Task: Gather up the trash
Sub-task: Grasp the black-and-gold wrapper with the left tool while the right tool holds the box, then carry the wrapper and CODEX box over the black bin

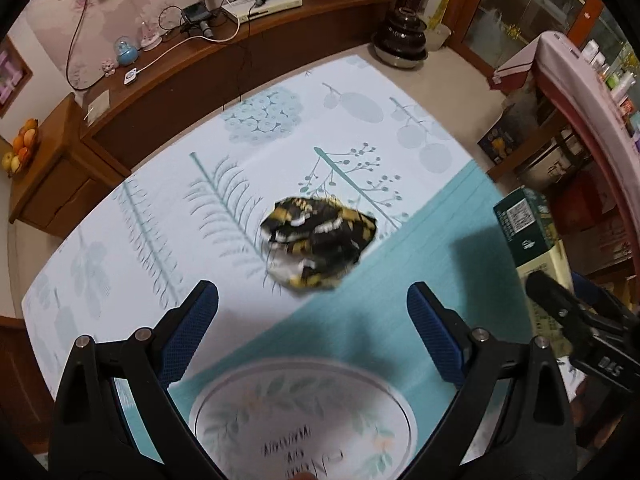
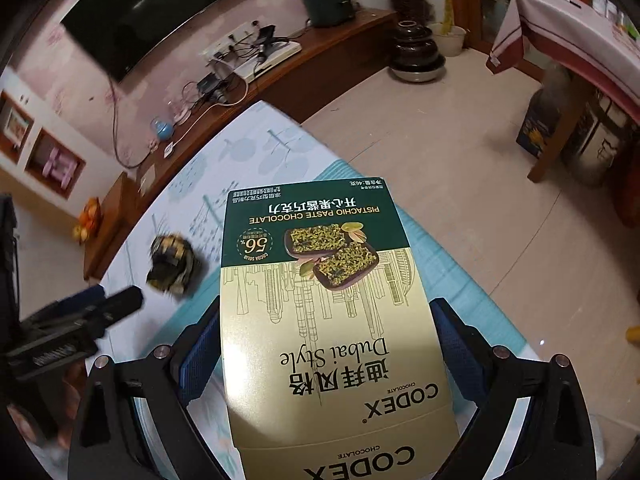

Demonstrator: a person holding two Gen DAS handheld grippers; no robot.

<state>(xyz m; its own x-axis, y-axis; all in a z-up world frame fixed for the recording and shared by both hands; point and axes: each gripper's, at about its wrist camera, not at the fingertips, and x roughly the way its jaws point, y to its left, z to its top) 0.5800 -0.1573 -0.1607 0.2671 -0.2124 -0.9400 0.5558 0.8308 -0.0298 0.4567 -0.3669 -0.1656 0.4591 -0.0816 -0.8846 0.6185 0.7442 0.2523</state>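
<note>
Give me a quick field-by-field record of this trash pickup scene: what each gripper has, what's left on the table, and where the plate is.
left gripper: open, empty, jaws spread wide above the table
right gripper: shut on the chocolate box, a green and gold carton
loose trash: crumpled black and gold wrapper lying on the tablecloth, ahead of the left gripper
plate: floral, just below the left gripper, nothing seen on it
blur: both views show motion blur
</note>
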